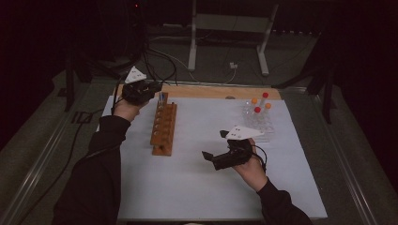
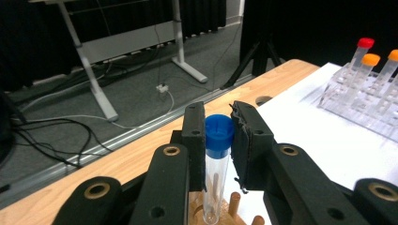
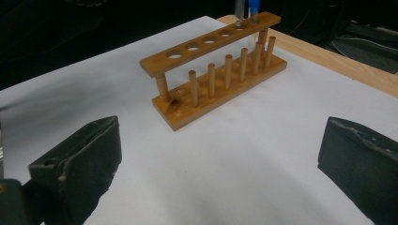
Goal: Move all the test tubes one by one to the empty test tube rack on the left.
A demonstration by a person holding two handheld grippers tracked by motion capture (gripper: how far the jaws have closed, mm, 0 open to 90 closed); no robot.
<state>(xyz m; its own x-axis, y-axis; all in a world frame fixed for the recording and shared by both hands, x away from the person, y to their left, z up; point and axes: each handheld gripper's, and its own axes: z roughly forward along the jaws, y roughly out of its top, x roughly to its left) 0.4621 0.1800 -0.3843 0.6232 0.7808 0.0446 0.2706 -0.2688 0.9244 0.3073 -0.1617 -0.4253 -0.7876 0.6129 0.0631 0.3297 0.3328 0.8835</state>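
Our left claw (image 2: 218,140) grips the blue-capped tube (image 2: 217,164) over the wooden rack (image 1: 164,126); we keep it vertical going in. Right claw (image 3: 216,168) hangs open.

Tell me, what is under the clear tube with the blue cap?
The clear plastic tube with the blue cap has the wooden rack under it. The black jaws hide whether its bottom sits in a hole.

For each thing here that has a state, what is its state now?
Left hand-held gripper: shut on the blue-capped tube.
Blue-capped tube: capped, upright, its bottom at the wooden rack.
Wooden rack: upright on the white sheet, most holes free.
Right hand-held gripper: open, holding nothing.
Clear rack tubes: capped, upright.
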